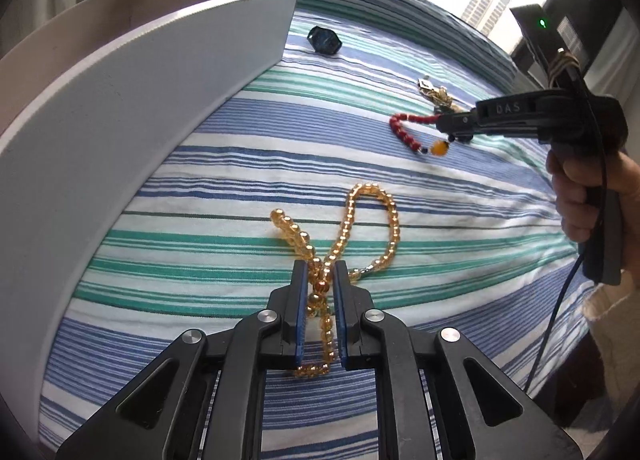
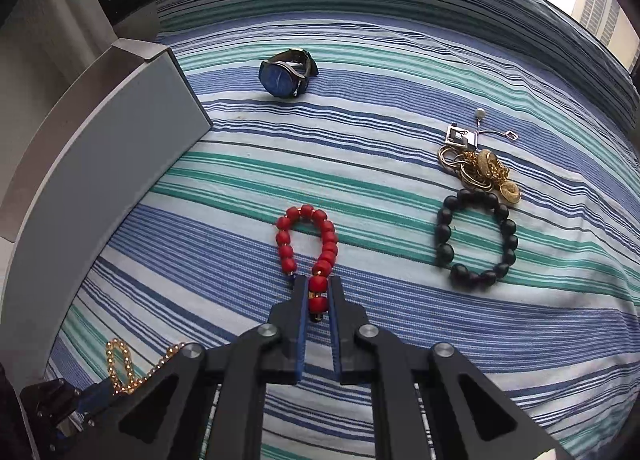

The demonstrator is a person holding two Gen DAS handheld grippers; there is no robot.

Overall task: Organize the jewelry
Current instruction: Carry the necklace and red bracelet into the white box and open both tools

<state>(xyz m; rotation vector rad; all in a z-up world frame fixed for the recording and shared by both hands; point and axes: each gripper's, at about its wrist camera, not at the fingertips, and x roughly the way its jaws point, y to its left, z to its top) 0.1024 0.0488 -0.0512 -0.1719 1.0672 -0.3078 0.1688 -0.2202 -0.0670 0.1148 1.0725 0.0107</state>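
My left gripper (image 1: 320, 269) is shut on a long strand of amber beads (image 1: 372, 220) that lies looped on the striped bedspread (image 1: 200, 188). My right gripper (image 2: 318, 284) is shut on the near end of a red bead bracelet (image 2: 308, 238). In the left wrist view that right gripper (image 1: 452, 125) reaches in from the right, pinching the red bracelet (image 1: 400, 130), a hand around its grip. In the right wrist view the left gripper (image 2: 96, 396) and the amber strand (image 2: 120, 368) show at the lower left.
A grey open box (image 1: 140, 80) stands at the left, its wall (image 2: 120, 148) close to both grippers. A blue-faced watch (image 2: 286, 74) lies further back. A black bead bracelet (image 2: 476, 240) and a tangle of gold jewellery (image 2: 478, 170) lie to the right.
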